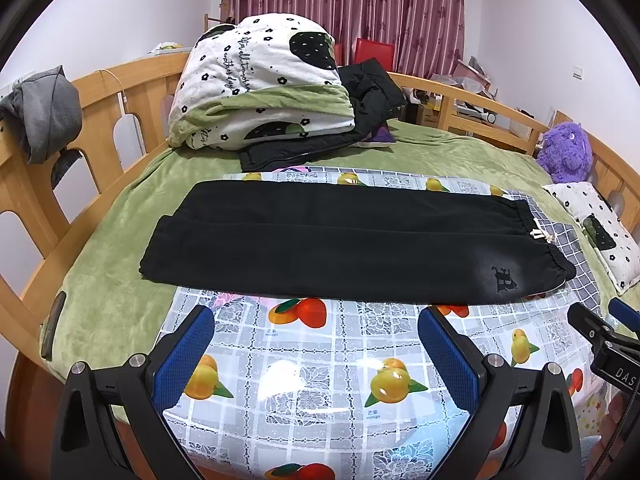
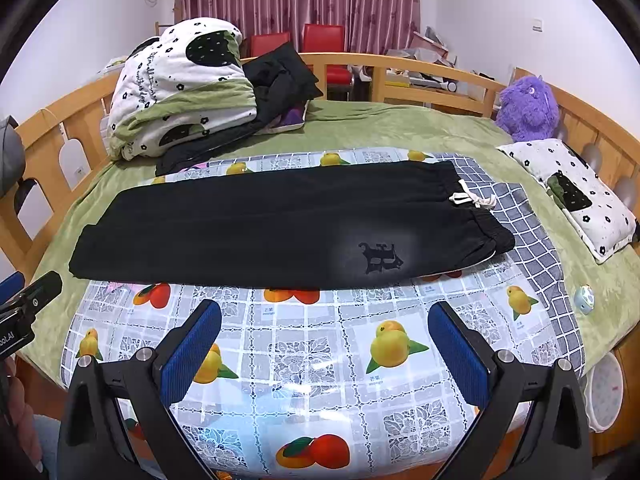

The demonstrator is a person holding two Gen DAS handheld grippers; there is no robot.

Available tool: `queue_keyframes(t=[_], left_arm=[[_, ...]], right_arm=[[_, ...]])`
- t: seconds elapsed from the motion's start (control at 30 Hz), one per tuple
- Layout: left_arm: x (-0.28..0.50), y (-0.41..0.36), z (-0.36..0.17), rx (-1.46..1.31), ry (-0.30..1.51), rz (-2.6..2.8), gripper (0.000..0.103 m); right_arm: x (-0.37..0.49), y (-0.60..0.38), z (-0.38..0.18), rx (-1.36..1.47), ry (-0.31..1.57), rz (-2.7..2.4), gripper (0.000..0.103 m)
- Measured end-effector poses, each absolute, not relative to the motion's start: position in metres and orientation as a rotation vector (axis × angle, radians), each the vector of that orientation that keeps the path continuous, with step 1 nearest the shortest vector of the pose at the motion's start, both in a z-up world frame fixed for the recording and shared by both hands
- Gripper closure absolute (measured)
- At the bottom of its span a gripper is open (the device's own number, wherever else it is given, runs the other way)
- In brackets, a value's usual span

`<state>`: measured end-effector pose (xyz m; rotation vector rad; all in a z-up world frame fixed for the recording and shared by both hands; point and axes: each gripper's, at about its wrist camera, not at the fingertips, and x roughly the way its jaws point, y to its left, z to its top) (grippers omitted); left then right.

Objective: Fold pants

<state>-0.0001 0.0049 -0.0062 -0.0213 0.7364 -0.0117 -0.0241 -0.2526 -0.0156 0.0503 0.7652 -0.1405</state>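
Pants (image 1: 340,240): black, folded lengthwise leg over leg, flat across the fruit-print tablecloth (image 1: 320,380) on the bed; waistband with white drawstring (image 2: 472,199) at 3 o'clock, cuffs at 9 o'clock
Left gripper (image 1: 316,354): blue pads spread wide, holding nothing, above the cloth at 6 o'clock of the pants
Right gripper (image 2: 324,356): pads spread wide, empty, also at 6 o'clock
Folded quilt (image 1: 260,84): 11 o'clock
Purple plush toy (image 2: 528,108): 2 o'clock

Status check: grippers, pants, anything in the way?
Left gripper and right gripper: jaws open, empty, short of the pants. Pants flat on the fruit-print mat, legs together. Nothing in the way.
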Motion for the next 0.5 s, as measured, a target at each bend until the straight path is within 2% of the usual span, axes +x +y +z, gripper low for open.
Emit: queue_keyframes(t=[0.5], left_arm=[[0.0008, 0.0048, -0.0035, -0.039, 0.731, -0.036, 0.000]], right_arm=[[-0.0244, -0.2523, -0.0150, 0.045, 0.758, -0.133, 0.002]])
